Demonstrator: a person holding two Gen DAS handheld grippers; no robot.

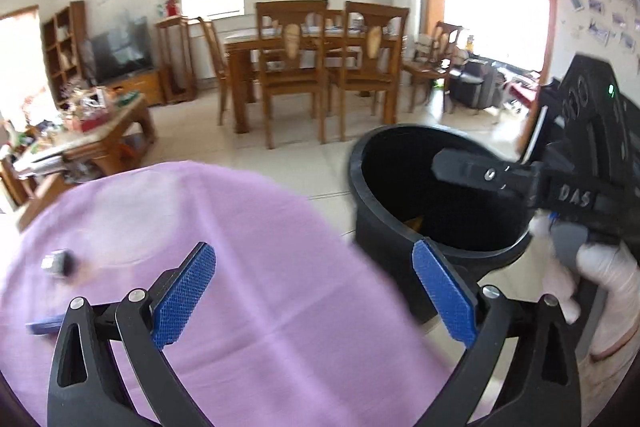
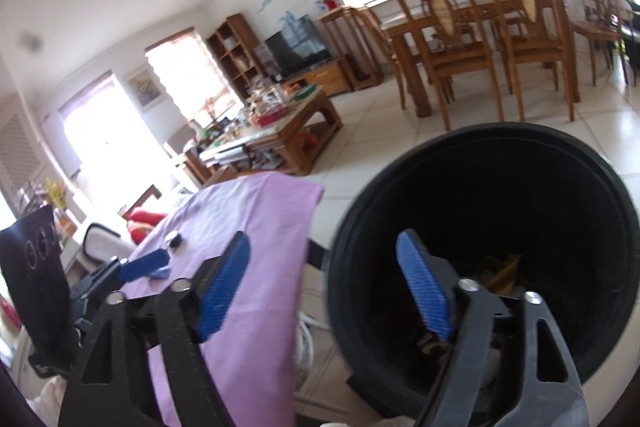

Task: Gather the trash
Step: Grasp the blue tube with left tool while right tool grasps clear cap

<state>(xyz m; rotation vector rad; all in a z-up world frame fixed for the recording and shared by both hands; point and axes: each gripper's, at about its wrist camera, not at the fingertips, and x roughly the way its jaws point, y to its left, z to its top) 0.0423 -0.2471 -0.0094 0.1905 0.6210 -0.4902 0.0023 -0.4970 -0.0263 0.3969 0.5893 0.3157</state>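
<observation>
While looking along the left wrist view, shows the left gripper [image 1: 314, 293] spread wide, with nothing between its blue pads [image 1: 184, 295]. Hangs over the purple cloth [image 1: 260, 247], right pad just in front of the black bin [image 1: 384, 227]. Finds one likely piece of trash, a small dark and silvery object [image 1: 58, 263], lying on the cloth well off to the left of the pads, blurred and too small to identify. Leaves a flat blue item [image 1: 42, 326] nearer the left finger, unclear whether trash. Catches a glimpse of something yellow [image 1: 416, 223] low inside the bin.

Seen from the right wrist, has the right gripper [image 2: 324, 291] parted too and holding nothing, its right pad hanging over the bin's mouth, its left pad over the cloth edge. Shows yellowish scraps [image 2: 504, 271] already lying at the bottom. Places the small object beyond the left pad, further up the cloth and well clear of both tools.

Reads, as a judgement, as the pause between one piece binned and the next fetched. Calls next for swinging a tool left across the cloth, lowering open pads either side of the small object, then pinching gently, without snagging the fabric.
</observation>
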